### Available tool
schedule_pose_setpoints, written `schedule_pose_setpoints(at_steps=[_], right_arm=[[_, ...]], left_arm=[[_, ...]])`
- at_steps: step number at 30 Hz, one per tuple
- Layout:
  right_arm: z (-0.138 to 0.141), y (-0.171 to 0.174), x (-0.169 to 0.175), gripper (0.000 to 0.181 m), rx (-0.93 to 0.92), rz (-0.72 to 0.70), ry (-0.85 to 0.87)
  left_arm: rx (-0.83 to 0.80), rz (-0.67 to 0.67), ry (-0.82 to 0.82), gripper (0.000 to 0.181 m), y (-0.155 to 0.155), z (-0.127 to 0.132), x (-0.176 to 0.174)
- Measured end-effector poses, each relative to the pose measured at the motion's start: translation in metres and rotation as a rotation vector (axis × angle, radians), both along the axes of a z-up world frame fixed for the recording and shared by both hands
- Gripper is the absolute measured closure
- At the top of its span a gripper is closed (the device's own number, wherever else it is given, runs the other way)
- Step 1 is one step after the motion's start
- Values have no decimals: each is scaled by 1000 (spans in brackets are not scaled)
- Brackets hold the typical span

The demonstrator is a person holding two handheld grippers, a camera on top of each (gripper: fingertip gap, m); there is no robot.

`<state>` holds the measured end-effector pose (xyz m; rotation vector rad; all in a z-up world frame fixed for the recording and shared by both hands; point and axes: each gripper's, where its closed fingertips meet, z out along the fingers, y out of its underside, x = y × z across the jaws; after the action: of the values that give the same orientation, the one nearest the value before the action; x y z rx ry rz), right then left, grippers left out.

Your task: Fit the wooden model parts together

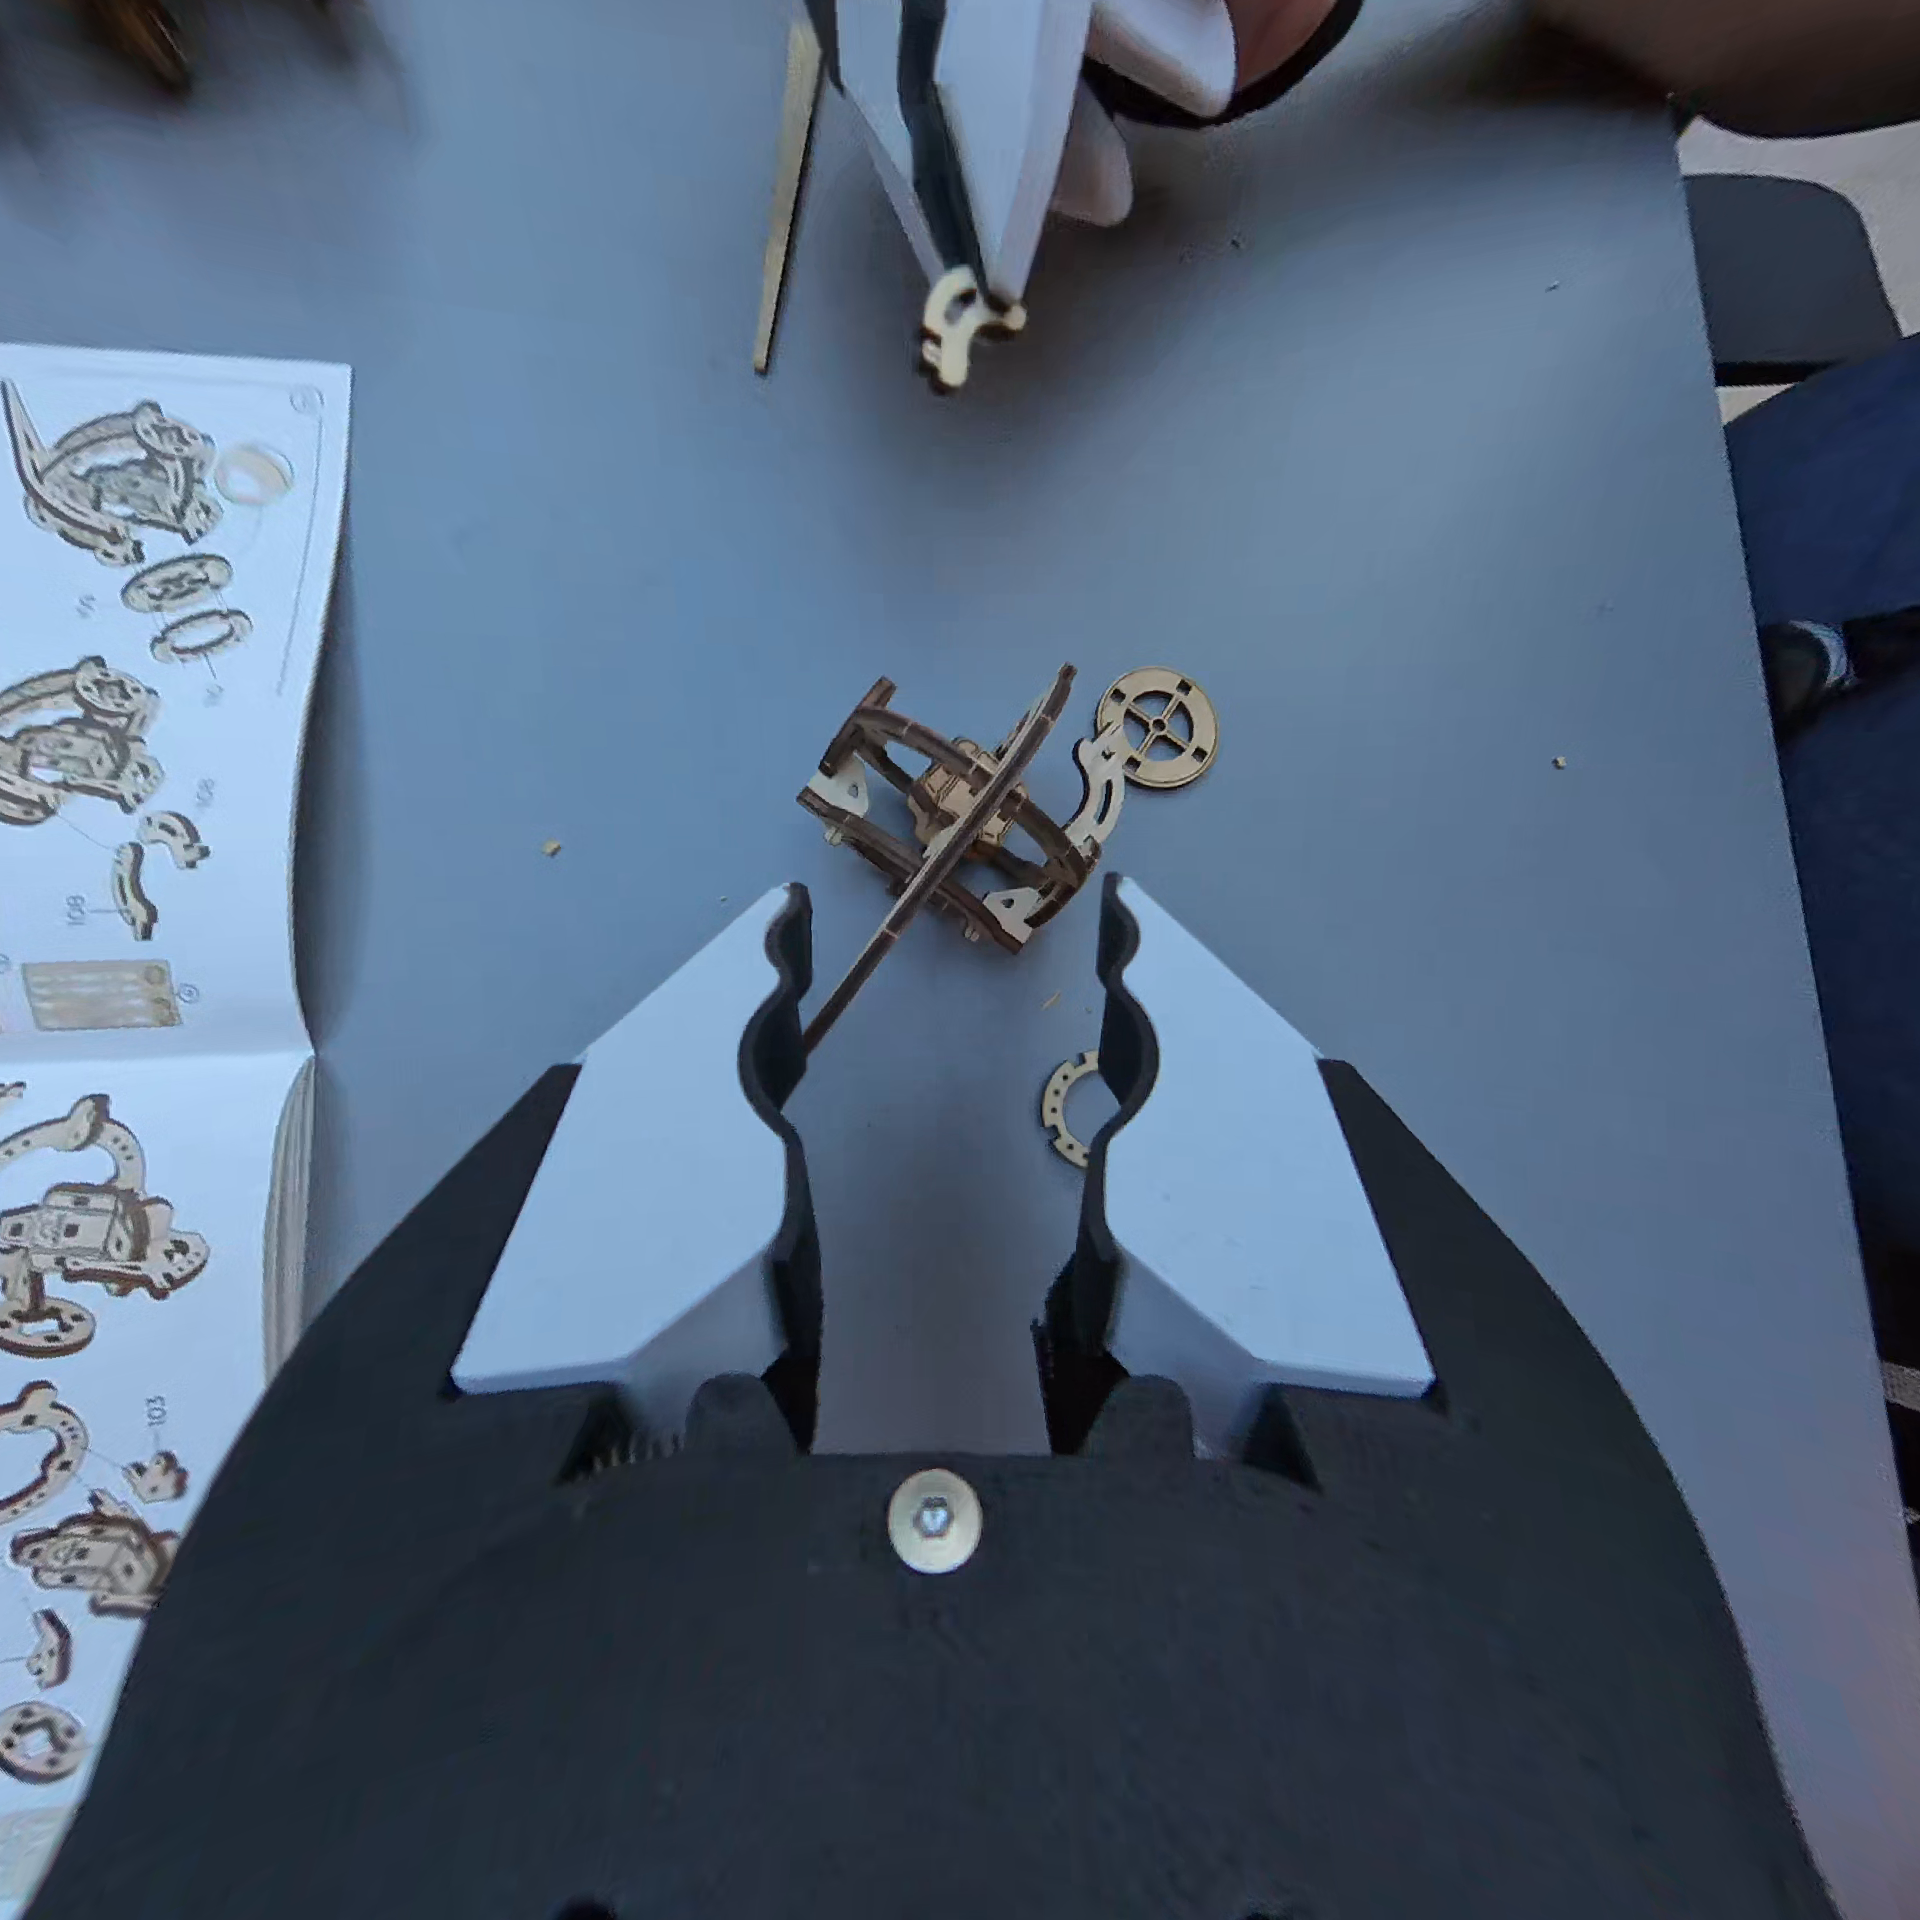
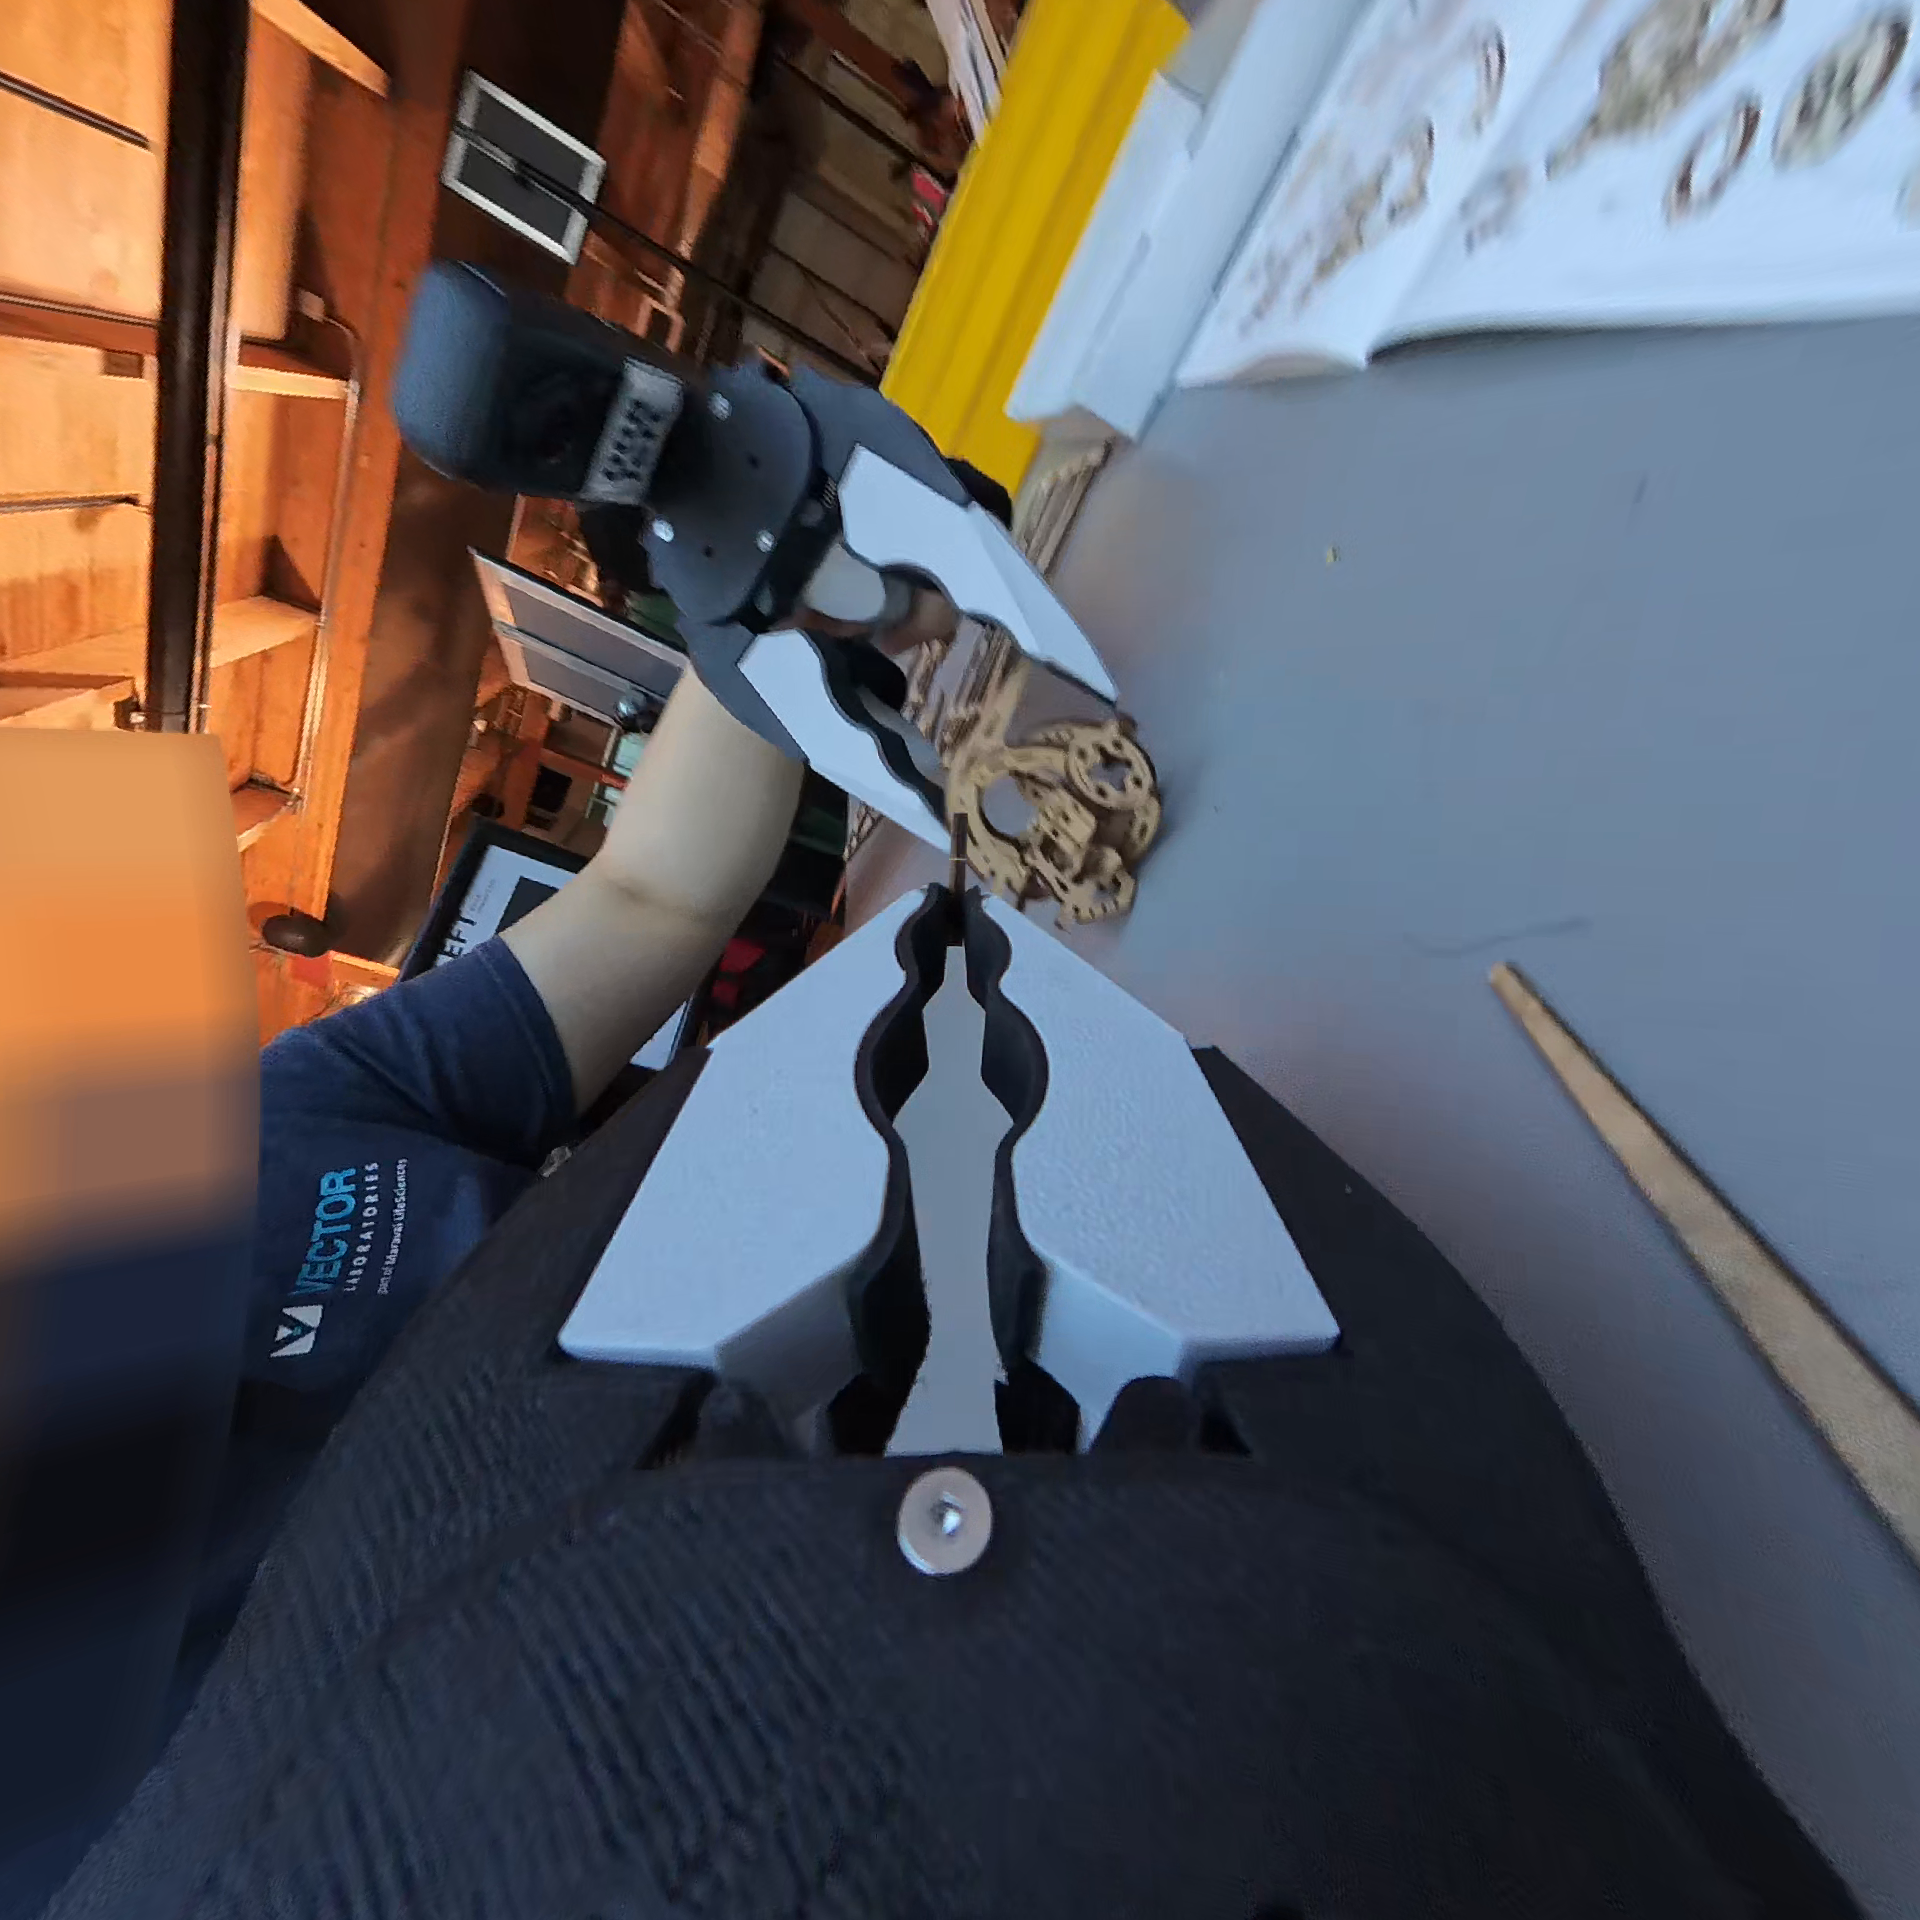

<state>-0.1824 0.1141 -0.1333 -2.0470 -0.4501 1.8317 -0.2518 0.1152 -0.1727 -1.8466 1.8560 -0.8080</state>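
Observation:
A partly built wooden model lies on the grey table; it also shows in the right wrist view. My left gripper is open, with its fingertips just short of the model. One thin ring of the model reaches the left finger. A spoked wooden wheel lies beside the model. A small wooden arc lies by the right finger. My right gripper is shut on a small curved wooden part, seen edge-on in its own view. It holds the part above the table, beyond the model.
An open instruction booklet lies at the left. A long wooden strip lies near the right gripper. The table's right edge is close, with a person in dark blue beyond it. A yellow object and a white box stand past the booklet. Left tips to right tips: about 9 cm. My left tips are roughly 5 cm from the small wooden arc. My left tips are roughly 5 cm from the spoked wooden wheel.

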Motion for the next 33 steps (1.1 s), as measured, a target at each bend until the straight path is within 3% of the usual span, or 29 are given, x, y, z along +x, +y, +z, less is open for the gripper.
schedule_pose_setpoints(at_steps=[5, 10, 19, 21, 22, 27, 33], right_arm=[[-21, -8, -13, 181, -34, 30, -94], [-26, 4, -16, 181, -62, 10, -104], [-23, 26, -19, 181, -103, 61, -123], [-27, 26, -24, 181, -128, 90, -132], [-28, 26, -26, 181, -140, 99, -124], [-35, 27, -35, 181, -175, 130, -124], [-33, 26, -44, 181, -210, 161, -76]], left_arm=[[36, 94, -50, 142, 0, -3, 0], [81, 137, -49, 137, -9, -3, -7], [-27, 171, -173, 123, 18, 45, 1], [-51, 146, -168, 129, 25, 50, 8], [-62, 135, -160, 138, 30, 50, 11], [-114, 90, -5, 145, 45, 35, 17], [-202, 45, 223, 155, 38, 24, 16]])
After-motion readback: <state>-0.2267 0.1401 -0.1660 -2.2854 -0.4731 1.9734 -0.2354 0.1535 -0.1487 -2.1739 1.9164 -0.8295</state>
